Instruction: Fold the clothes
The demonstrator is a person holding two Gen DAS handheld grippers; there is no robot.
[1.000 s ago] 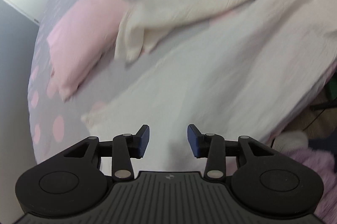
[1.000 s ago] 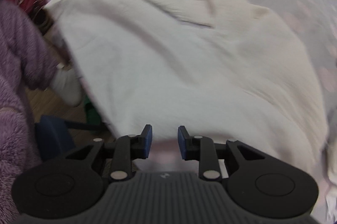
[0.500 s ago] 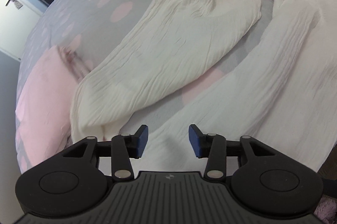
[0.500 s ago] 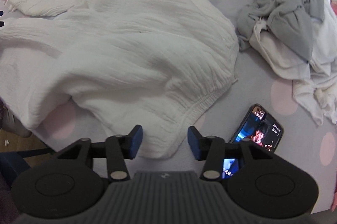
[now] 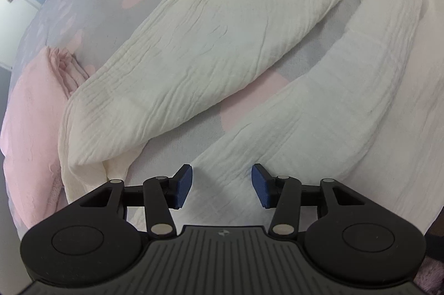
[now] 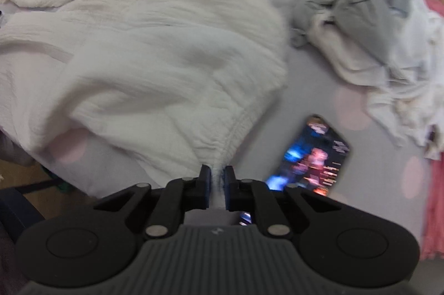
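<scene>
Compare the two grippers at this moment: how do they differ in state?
The left gripper is open, its blue pads apart above the white garment; the right gripper is shut on that garment's gathered hem. The left holds nothing; the right pinches fabric. Both are black with blue pads.

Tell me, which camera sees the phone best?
The right wrist view. The phone lies with its screen lit on the bedcover, just right of the right tongs, which pinch the white garment. It is blurry, though. The left wrist view shows no phone at all.
</scene>
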